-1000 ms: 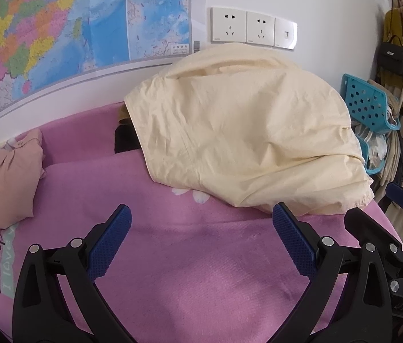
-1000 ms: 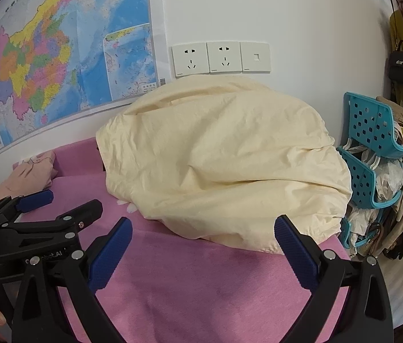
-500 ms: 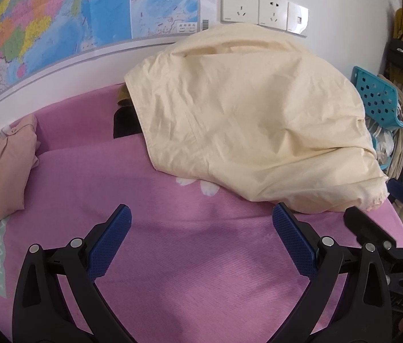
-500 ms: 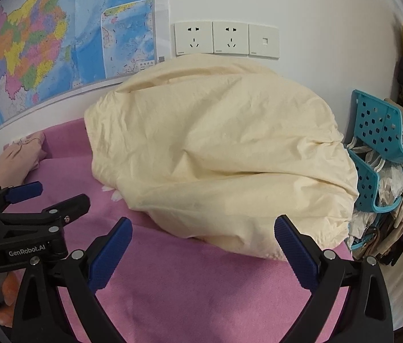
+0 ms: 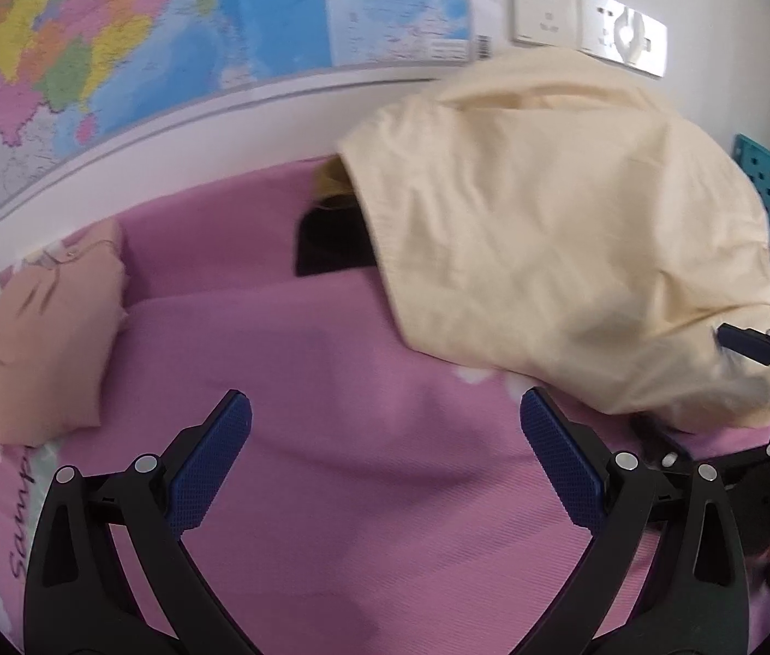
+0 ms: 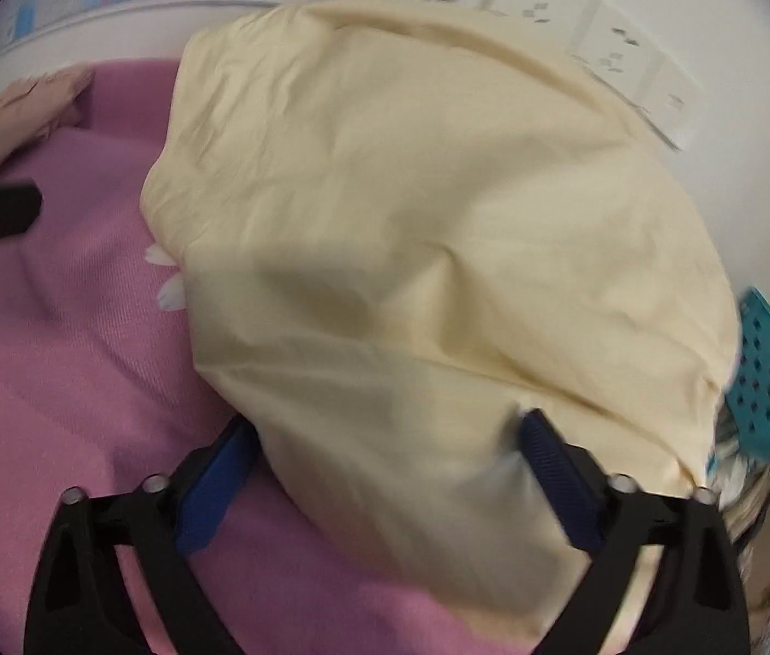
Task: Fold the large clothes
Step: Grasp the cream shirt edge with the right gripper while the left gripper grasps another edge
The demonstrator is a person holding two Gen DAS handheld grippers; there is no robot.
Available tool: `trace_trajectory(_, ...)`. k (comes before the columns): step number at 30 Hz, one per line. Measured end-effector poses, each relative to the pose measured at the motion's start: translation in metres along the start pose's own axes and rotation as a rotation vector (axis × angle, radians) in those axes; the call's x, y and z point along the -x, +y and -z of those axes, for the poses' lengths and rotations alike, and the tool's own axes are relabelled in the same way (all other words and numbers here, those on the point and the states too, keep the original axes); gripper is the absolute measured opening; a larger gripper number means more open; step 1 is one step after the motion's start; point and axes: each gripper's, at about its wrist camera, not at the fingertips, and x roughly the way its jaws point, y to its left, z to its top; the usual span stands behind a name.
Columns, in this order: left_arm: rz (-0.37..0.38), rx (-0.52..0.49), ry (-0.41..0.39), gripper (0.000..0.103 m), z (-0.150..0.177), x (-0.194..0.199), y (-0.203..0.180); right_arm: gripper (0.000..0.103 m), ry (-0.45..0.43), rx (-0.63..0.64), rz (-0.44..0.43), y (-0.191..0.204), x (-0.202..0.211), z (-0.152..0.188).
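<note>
left wrist view: the left tongs (image 5: 385, 453) gape wide and empty over the pink bedspread (image 5: 330, 491), now nearer the cream garment (image 5: 548, 251), which lies heaped beyond them and to their right against the wall; right wrist view: the right tongs (image 6: 387, 450) have rolled and dropped onto the garment's (image 6: 439, 218) near edge, jaws closing with cloth bulging between them, not yet pinched, so the first grasp looks imminent

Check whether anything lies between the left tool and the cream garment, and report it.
Nothing visible does. Only bare pink bedspread lies between the open left tool and the cream garment. The peach clothing sits off to the side, and the right tool is closing around the garment's edge.
</note>
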Motion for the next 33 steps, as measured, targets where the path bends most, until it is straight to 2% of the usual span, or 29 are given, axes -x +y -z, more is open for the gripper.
trace_trajectory(2,-0.004,0.003,-0.003,0.098,-0.003,-0.003,0.008,0.026,0.012,0.021,-0.048,-0.002,-0.001,-0.007)
trace_trajectory(4,-0.017,0.001,-0.008,0.098,-0.006,-0.007,0.016,0.003,0.003,0.018,-0.054,-0.008,0.006,-0.011)
trace_trajectory(8,-0.049,-0.031,-0.034,0.098,-0.013,-0.012,0.031,0.002,-0.122,-0.030,-0.098,-0.030,0.052,-0.022)
trace_trajectory(12,-0.051,-0.060,-0.066,0.098,-0.027,-0.020,0.037,0.002,-0.284,-0.181,-0.132,-0.087,0.115,-0.043)
trace_trajectory(14,-0.029,-0.084,-0.104,0.098,-0.037,-0.022,0.035,0.002,-0.362,-0.252,-0.127,-0.115,0.142,-0.052)
trace_trajectory(18,0.056,-0.156,-0.208,0.098,-0.056,-0.021,0.018,0.002,-0.453,-0.359,-0.116,-0.175,0.180,-0.072)
trace_trajectory(23,0.206,-0.264,-0.347,0.098,-0.076,-0.018,-0.013,0.002,-0.487,-0.396,-0.144,-0.213,0.200,-0.090)
trace_trajectory(25,0.234,-0.267,-0.387,0.098,-0.085,-0.023,-0.018,0.002,-0.493,-0.407,-0.155,-0.220,0.200,-0.092)
trace_trajectory(27,0.297,-0.258,-0.422,0.098,-0.093,-0.024,-0.021,0.002,-0.498,-0.408,-0.162,-0.223,0.201,-0.096)
trace_trajectory(29,0.313,-0.309,-0.519,0.098,-0.092,-0.017,-0.030,0.002,-0.502,-0.412,-0.179,-0.225,0.200,-0.099)
trace_trajectory(31,0.313,-0.384,-0.574,0.098,-0.092,-0.012,-0.043,0.002,-0.508,-0.405,-0.192,-0.225,0.199,-0.101)
trace_trajectory(33,0.347,-0.447,-0.586,0.094,-0.092,-0.013,-0.055,0.002,-0.509,-0.416,-0.193,-0.228,0.198,-0.104)
